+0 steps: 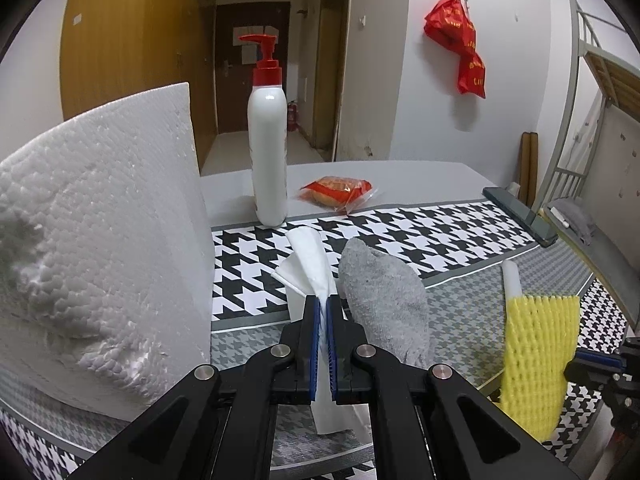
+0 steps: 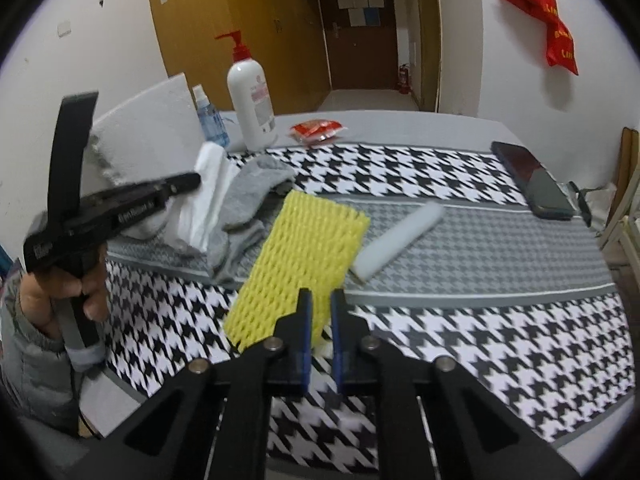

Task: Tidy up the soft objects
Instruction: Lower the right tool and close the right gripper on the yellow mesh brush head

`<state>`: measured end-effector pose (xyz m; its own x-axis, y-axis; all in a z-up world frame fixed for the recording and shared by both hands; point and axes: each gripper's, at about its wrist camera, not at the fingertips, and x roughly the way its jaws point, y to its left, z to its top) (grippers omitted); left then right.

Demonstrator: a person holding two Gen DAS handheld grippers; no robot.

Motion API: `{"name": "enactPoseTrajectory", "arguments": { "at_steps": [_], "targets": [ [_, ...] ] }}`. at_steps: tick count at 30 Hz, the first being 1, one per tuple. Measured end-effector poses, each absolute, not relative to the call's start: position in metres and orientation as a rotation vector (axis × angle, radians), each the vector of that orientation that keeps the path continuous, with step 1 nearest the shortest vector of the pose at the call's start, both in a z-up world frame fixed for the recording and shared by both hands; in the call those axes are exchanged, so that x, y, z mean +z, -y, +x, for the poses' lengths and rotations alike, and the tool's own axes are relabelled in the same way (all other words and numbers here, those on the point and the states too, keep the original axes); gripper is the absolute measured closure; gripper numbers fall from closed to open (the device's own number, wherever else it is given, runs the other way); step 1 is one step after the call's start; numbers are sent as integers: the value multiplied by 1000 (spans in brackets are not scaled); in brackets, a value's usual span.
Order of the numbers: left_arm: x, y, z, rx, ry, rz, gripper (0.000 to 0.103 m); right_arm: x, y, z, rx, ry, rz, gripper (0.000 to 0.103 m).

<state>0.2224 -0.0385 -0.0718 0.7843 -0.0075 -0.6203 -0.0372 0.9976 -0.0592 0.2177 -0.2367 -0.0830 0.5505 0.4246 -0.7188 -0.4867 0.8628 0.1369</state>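
Observation:
My left gripper (image 1: 324, 300) is shut on a white tissue (image 1: 310, 264) that sticks out past its tips and hangs below them. A grey sock (image 1: 382, 300) lies just right of it; both also show in the right wrist view, the tissue (image 2: 208, 196) and the sock (image 2: 244, 196). My right gripper (image 2: 321, 294) is shut on the near edge of a yellow foam net (image 2: 304, 256), also in the left wrist view (image 1: 538, 356). A white foam stick (image 2: 398, 242) lies right of the net.
A big white foam block (image 1: 100, 240) stands at the left. A white pump bottle (image 1: 267, 152), a blue spray bottle (image 2: 208, 116) and a red snack packet (image 1: 340, 192) stand at the back. A dark phone (image 2: 534, 180) lies at the right of the houndstooth cloth (image 2: 500, 352).

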Motion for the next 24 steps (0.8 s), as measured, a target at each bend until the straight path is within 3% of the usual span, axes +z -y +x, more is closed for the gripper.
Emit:
{"name": "enactPoseTrajectory", "arguments": {
  "at_steps": [3, 5, 7, 9, 15, 18, 24],
  "targets": [
    [-72, 39, 222, 17, -669, -66, 99, -91, 244, 219, 506, -861, -110, 90],
    [-72, 39, 222, 18, -671, -68, 99, -95, 249, 221, 486, -870, -96, 80],
    [-72, 39, 222, 19, -672, -69, 99, -98, 253, 224, 479, -888, -63, 50],
    [-72, 39, 222, 19, -672, -68, 99, -99, 256, 224, 480, -890, -29, 41],
    [-73, 37, 223, 27, -672, -75, 99, -101, 242, 223, 523, -909, 8, 40],
    [-74, 36, 223, 28, -675, -73, 99, -106, 229, 222, 528, -913, -24, 32],
    [-75, 37, 224, 43, -683, -71, 99, -112, 221, 223, 508, -919, -50, 32]
  ]
}}
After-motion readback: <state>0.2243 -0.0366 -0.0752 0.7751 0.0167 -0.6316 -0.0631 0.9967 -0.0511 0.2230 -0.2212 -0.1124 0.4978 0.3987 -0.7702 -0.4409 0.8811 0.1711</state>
